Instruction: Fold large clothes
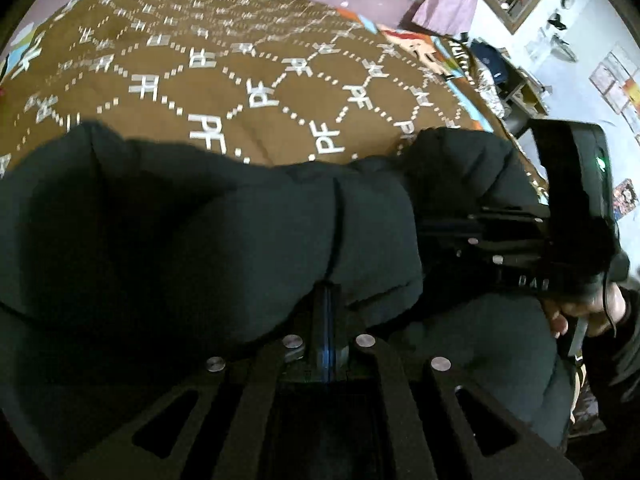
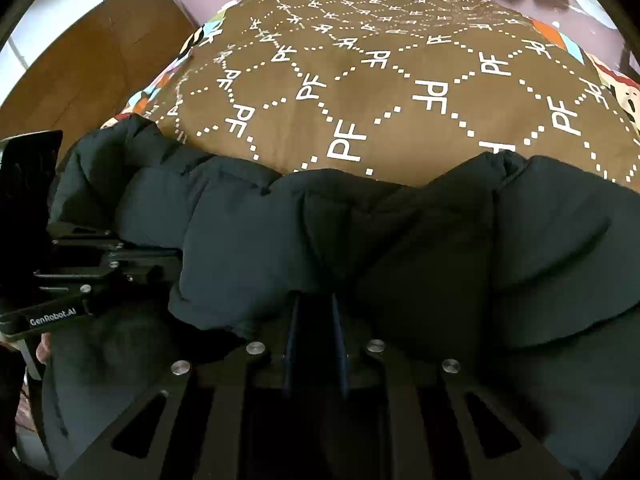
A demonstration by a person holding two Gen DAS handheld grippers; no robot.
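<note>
Gripping a dark padded jacket (image 1: 200,232) by one folded edge, both grippers point steeply down at it, and the garment lies bunched on the near side of the brown patterned bedspread (image 1: 224,92), which covers the bed beyond it. The left gripper (image 1: 329,280) has its jaws shut tight, with a seam of the jacket pinched between them. The right gripper (image 2: 316,300) shows its jaws nearly closed, a narrow gap left between the blue pads, and the jacket's padded fabric bulges over and into that gap; it appears clamped on the cloth, though the contact itself is buried in the folds. Holding the same edge at two points beside each other suggests the edge is being carried as one line for a fold, so that the thick padding does not sag between the grips. Much is hidden: the jacket's sleeves, collar and full outline cannot be made out, and its lower part runs out of view beneath the gripper bodies. Beside the jacket, a person's hand (image 1: 584,312) on the right gripper's handle is cut off.
</note>
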